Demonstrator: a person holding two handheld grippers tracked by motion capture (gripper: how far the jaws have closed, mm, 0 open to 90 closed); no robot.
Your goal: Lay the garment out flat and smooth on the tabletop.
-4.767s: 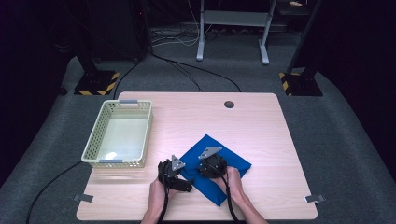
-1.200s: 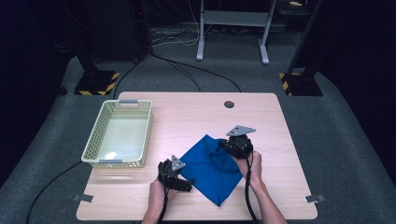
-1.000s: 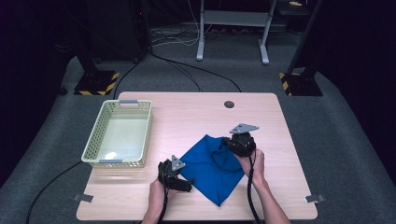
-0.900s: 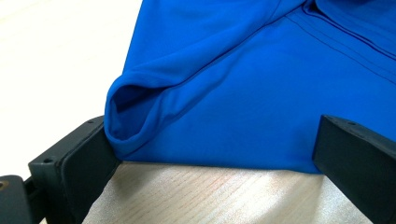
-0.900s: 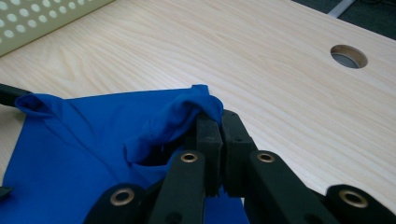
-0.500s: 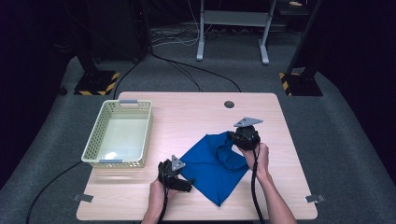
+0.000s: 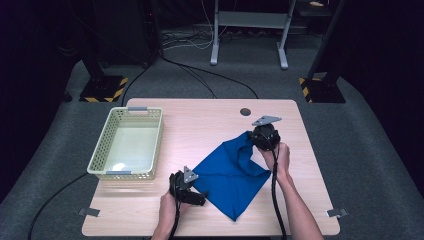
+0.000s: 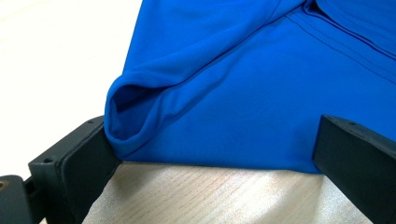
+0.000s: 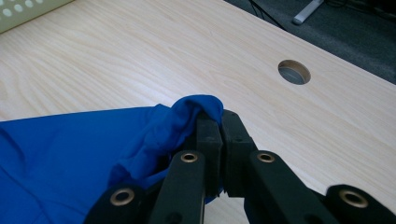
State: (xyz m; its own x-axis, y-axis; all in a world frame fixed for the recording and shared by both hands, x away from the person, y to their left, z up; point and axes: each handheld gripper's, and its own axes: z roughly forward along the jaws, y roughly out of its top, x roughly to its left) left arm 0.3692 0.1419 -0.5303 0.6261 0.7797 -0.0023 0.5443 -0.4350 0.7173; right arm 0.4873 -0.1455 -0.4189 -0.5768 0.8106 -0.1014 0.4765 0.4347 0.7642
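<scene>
A blue cloth (image 7: 230,175) lies spread on the wooden table (image 7: 200,125), right of centre. My right gripper (image 7: 253,139) is shut on the cloth's far corner (image 9: 196,105) and holds it lifted a little above the table; its jaws (image 9: 221,116) are pressed together with fabric bunched over them. My left gripper (image 7: 199,198) rests at the cloth's near-left edge. Its jaws stand wide apart and open (image 8: 212,140), with a folded edge of the cloth (image 8: 261,93) lying between them; the left jaw touches the fold.
A pale green plastic basket (image 7: 102,155) stands at the table's left. A round cable hole (image 7: 245,111) lies just beyond the right gripper, also in the right gripper view (image 9: 294,71). Bare wood stretches between basket and cloth. Stand legs and cables lie on the floor behind.
My right gripper has carried the cloth corner away from me and to the right, rising slightly and drawing the cloth out longer. The left gripper has stayed put.
</scene>
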